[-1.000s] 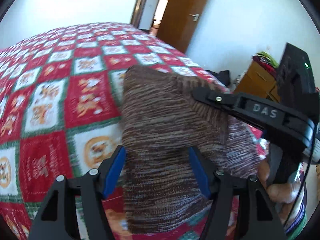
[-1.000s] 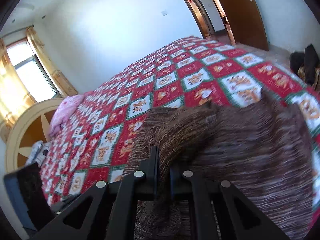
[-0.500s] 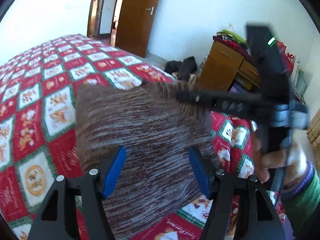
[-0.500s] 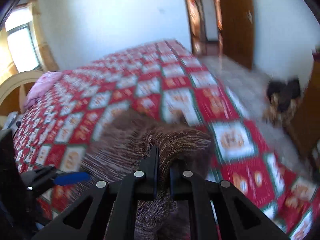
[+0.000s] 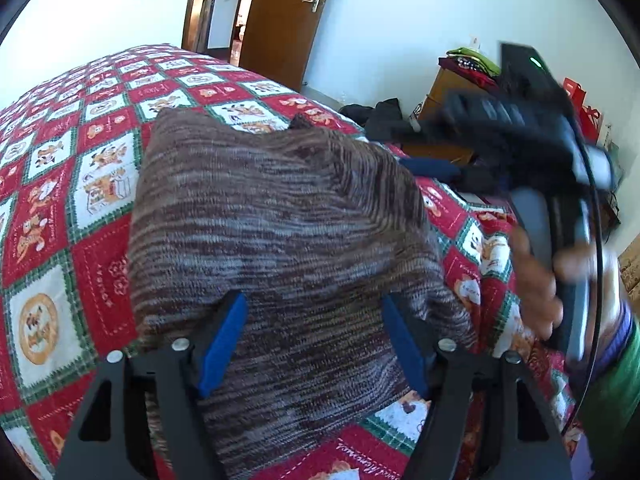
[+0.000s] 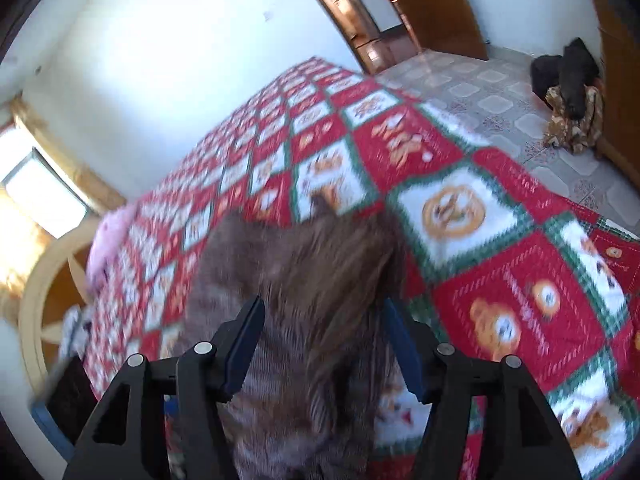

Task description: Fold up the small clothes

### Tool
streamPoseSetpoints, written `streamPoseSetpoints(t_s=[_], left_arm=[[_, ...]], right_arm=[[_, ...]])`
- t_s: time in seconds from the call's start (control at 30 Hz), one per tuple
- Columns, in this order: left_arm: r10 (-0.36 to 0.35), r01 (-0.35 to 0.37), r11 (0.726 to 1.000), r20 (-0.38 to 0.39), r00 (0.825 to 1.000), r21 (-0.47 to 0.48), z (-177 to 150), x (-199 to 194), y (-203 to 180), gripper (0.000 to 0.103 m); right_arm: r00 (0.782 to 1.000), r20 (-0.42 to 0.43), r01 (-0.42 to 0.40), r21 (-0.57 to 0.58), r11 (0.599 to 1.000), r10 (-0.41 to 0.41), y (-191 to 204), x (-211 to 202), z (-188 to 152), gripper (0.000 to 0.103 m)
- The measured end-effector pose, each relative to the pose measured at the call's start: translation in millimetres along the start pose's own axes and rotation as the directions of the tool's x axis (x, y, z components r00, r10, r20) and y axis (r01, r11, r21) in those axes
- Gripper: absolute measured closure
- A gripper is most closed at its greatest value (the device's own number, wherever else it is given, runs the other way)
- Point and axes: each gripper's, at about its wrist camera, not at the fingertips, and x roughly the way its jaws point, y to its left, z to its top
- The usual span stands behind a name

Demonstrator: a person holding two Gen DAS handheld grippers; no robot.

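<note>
The left gripper [image 5: 314, 344] is nearest in its own view, its blue pads spread wide over the knit [image 5: 280, 248]; the jaws have just been opening further, and the cloth lies between and under them without either pad visibly pressing on it. The knit is a brown striped piece, folded into a rough oblong, lying flat on the quilt [image 5: 52, 216]. Its long axis runs away from the left camera, from the near edge under the fingers toward the far corner at the bed's edge; its stripes run across that axis. In the right wrist view the right gripper [image 6: 324, 344] also stands with jaws apart over the knit [image 6: 304, 280], which is blurred there; these jaws have just been opening, and where a second ago they were pinched together on a raised fold, the cloth now lies loose between them, unpressed. That lifted fold has dropped, so the piece sits flatter than before. Farther off in the left view, the right gripper shows as a blurred dark shape with the person's hand [image 5: 536, 280] on its handle, to the right of the knit and apart from it. Beyond are a cabinet [image 5: 444, 92] and a door [image 5: 284, 20].
</note>
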Motion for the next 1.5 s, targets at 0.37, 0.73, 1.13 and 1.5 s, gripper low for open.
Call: streamPoseSetpoints(t_s=[0.37,0.73,1.13,1.5], left_arm=[[-0.011,0.006,0.998,0.062,0.998,0.069,-12,3,-14,0.003],[-0.022,0.015,0.996,0.081,0.996,0.091,-20,2,-17,0.0],[-0.081,0.09,0.992,0.094,0.992,-0.086,-31,-46,24,0.0],[0.165,-0.16,0.971,0.01,0.986,-0.177,-37,-67,53,0.0]], right_arm=[[0.997,-0.055,0.045,-0.154,0.987,-0.054,32,39,20,0.085],[0.963,-0.009,0.252,-0.337,0.907,-0.27,30,76,43,0.058],[0.994,-0.104,0.006,-0.081,0.997,-0.015,23,-51,-56,0.052],[0.973,-0.208,0.068,-0.17,0.983,-0.103,53,-4,-110,0.1]])
